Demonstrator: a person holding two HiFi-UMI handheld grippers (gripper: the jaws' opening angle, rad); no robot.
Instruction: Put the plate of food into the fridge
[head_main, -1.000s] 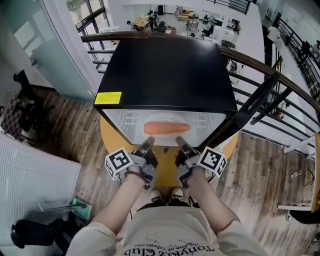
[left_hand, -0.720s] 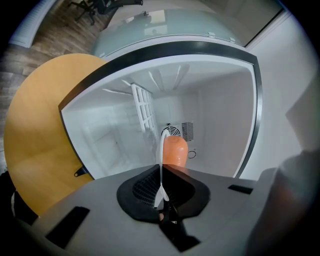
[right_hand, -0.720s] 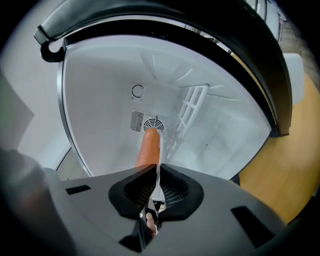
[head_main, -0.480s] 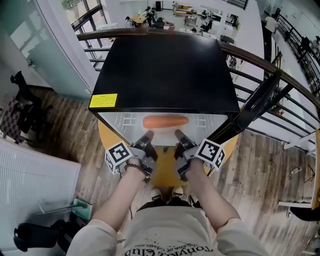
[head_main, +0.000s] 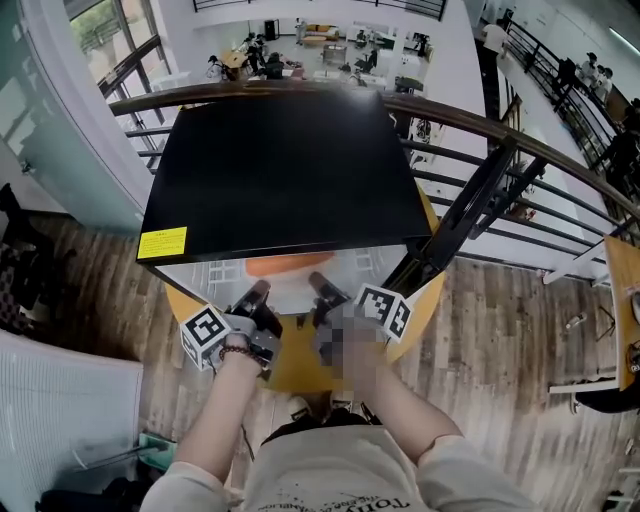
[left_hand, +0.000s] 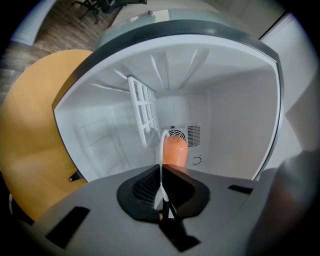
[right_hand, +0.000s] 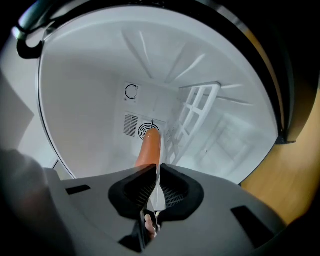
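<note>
**Carrying the plate through the fridge opening: almost inside, not yet set down**

Both tools hold the same plate from opposite sides. The left gripper has its jaws closed on the thin white rim, and the right gripper pinches the rim on the other side in the same way. On the plate lies one long orange piece of food; whether it is a carrot or a sausage, I cannot tell.

In the head view, the far part of the plate and the food are under the black top of the fridge, while the near rim is outside, above the round yellow table. Both gripper views look into the white inside of the fridge, with a wire rack and a fan grille at the back wall. So I judge the task as mostly done. What is left is to push the plate deeper, put it down on the floor of the fridge, open both jaws and pull the grippers out.

For writing, there is a yellow label on the front corner of the fridge top, but its print is too small to read.
</note>
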